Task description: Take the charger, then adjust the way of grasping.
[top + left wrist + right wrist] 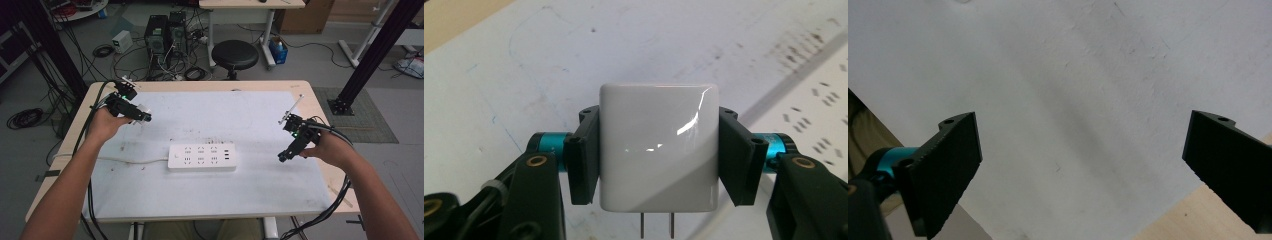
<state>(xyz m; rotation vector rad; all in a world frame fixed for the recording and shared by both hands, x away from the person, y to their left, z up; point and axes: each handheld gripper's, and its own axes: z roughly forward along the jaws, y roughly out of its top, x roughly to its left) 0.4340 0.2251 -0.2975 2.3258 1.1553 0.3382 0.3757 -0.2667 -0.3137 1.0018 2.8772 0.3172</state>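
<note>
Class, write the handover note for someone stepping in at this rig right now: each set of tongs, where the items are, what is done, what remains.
Left tongs: shut on the white charger, held above the table, its prongs free.
Right tongs: open, nothing between them, over the table's right edge.
Power strip: mid-table, cord running left, sockets free.
Done: charger picked up.
Left: probably plug it into the strip; the right tongs could steady the strip.
</note>
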